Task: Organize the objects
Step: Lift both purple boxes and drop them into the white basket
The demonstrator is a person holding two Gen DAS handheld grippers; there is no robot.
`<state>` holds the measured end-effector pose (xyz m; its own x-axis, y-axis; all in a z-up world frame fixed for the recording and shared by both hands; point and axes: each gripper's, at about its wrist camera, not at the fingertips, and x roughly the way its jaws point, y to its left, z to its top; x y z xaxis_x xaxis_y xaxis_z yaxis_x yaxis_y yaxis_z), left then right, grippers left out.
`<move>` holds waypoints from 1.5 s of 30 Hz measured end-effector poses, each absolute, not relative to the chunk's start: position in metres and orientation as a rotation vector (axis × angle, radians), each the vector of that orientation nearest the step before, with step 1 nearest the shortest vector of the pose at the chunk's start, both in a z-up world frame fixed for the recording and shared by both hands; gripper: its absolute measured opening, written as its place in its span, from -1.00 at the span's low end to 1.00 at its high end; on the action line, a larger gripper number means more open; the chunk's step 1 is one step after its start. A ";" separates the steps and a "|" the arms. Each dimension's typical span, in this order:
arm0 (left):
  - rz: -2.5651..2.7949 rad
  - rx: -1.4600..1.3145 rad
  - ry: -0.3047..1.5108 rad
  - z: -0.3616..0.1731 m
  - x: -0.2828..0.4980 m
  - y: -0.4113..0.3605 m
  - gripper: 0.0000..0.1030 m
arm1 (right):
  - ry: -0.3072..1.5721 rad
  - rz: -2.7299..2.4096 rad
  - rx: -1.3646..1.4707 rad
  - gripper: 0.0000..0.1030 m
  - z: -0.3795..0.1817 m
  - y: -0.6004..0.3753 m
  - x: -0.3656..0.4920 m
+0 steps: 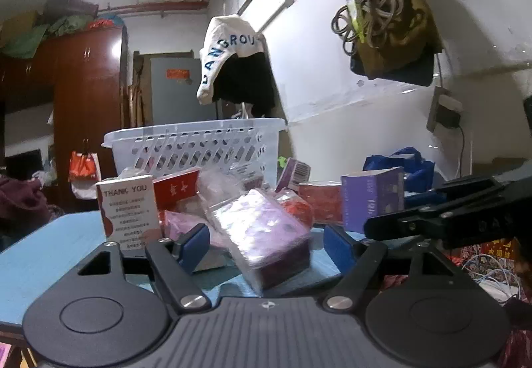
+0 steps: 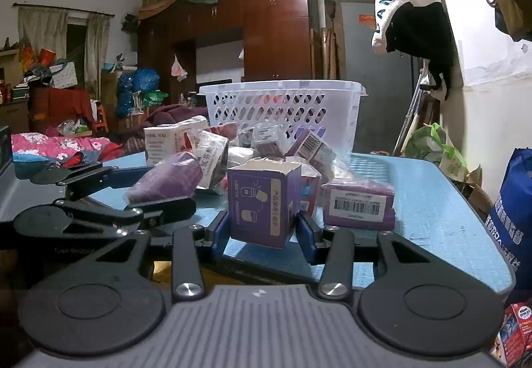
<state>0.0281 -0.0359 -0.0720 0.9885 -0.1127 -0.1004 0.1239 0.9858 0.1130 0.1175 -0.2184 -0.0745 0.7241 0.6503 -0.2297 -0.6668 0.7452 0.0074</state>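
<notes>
Nearest in the right wrist view, the right gripper [image 2: 262,231] has its blue pads on either side of a purple carton [image 2: 262,205], which sits tilted with its lower edge off the blue table [image 2: 432,218]; the pads look pressed against its sides, so it is probably clamped and lifted, ready to be carried away. In the left wrist view, the left gripper [image 1: 267,246] stands with its fingers wide apart around the near end of a purple wrapped pack [image 1: 266,231], neither pad touching it. That spread suggests a grasp being lined up, not yet made.

Just beyond lies the heap of goods to be sorted: a "THANK YOU" card box [image 1: 128,210] to the left, a red box [image 1: 176,188] beside it, and further purple packs, among them a barcoded pack [image 2: 359,205] just right of the held carton. Behind the heap, at the far side of the table, stands the white slotted basket [image 1: 199,148], likely the place meant for the goods; something already shows through its holes, though what cannot be told.

Only the right wrist view shows the barcoded pack's label and the carton's printed face. The left wrist view alone shows the card box's lettering clearly.
</notes>
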 end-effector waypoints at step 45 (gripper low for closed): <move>-0.120 0.081 0.001 -0.076 0.022 -0.026 0.02 | 0.226 0.742 -0.085 -0.08 -0.075 -0.217 0.117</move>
